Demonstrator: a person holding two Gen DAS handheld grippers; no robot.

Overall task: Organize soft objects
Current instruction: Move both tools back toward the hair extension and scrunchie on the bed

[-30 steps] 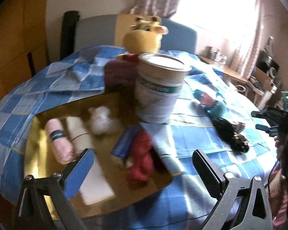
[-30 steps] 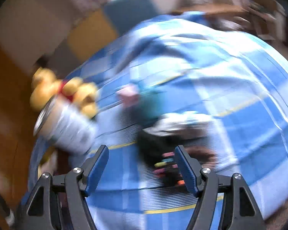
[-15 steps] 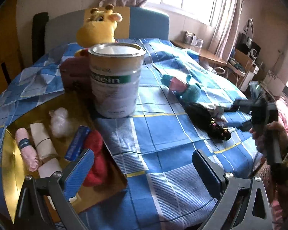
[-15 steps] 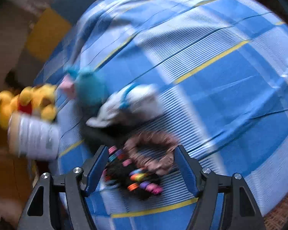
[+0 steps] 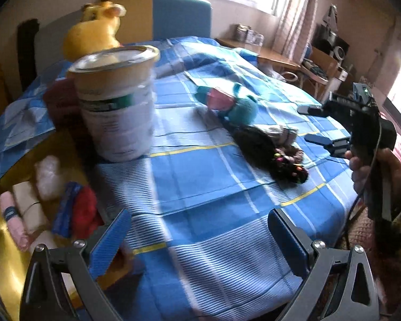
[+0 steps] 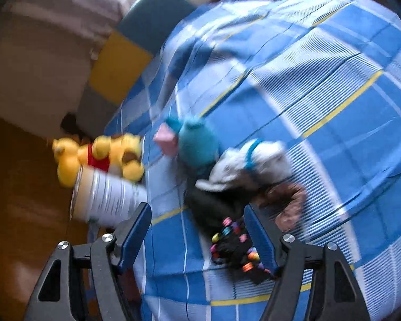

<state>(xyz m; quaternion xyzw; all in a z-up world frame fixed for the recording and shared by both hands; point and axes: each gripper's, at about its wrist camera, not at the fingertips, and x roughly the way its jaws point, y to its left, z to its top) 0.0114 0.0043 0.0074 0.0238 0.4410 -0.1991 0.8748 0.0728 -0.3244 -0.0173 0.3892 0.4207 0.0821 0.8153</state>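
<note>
On the blue checked cloth (image 5: 200,176) lies a teal and pink plush toy (image 5: 232,101), also in the right wrist view (image 6: 195,141). In front of it lies a black item with coloured beads (image 5: 278,157) (image 6: 235,243), beside a white cloth with a teal band (image 6: 248,160) and a brown scrunchie (image 6: 283,200). My right gripper (image 6: 197,214) hovers open just above this pile. The beaded item lies by its right finger, with no pad pressing on it. My left gripper (image 5: 197,224) is open over bare cloth and holds nothing.
A tall tin can (image 5: 117,101) stands left of the toys, with a yellow plush (image 5: 96,32) behind it. A gold tray (image 5: 0,262) at the left holds rolled cloths, a white fluffy thing, a blue box and a red fluffy piece (image 5: 85,208). A person's hand (image 5: 371,168) grips the right tool.
The left wrist view has swung right, so the tray and can now sit further left. The right gripper has come down closer to the black beaded item and rolled; both stay open.
</note>
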